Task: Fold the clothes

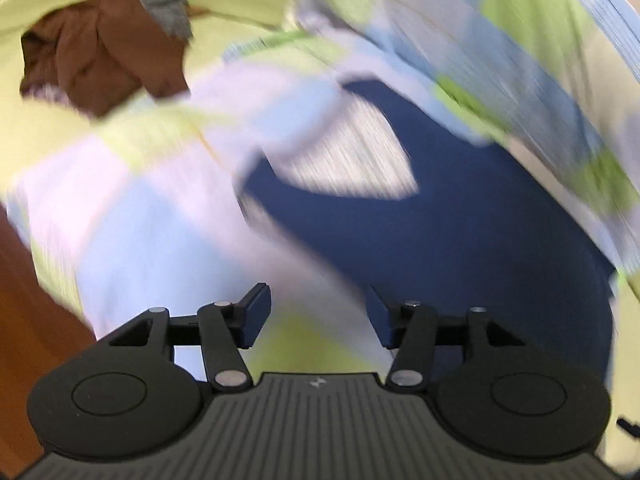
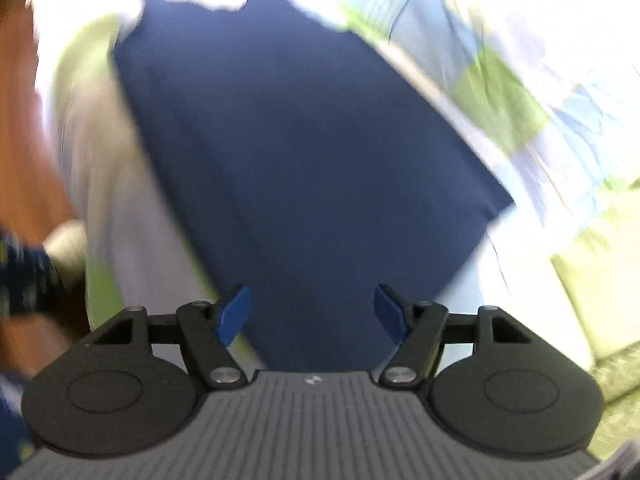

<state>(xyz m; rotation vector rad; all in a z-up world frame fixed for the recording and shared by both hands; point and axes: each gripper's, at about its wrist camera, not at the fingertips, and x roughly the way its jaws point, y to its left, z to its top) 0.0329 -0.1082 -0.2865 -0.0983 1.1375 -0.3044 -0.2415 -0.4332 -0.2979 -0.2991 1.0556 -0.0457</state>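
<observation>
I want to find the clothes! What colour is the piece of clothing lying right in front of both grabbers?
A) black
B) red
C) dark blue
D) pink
C, the flat piece of cloth lying ahead of the open right gripper is dark blue; the left wrist view shows the same dark blue cloth beyond the open left gripper, on patchwork bedding of green, white and light blue.

Heavy motion blur across both views. Checked bedcover smeared to colour patches, pattern unreadable. Navy garment cut off behind the right tongs' body, folds indistinct. Brown clothing partly hidden under a grey piece, kind unclear.
</observation>
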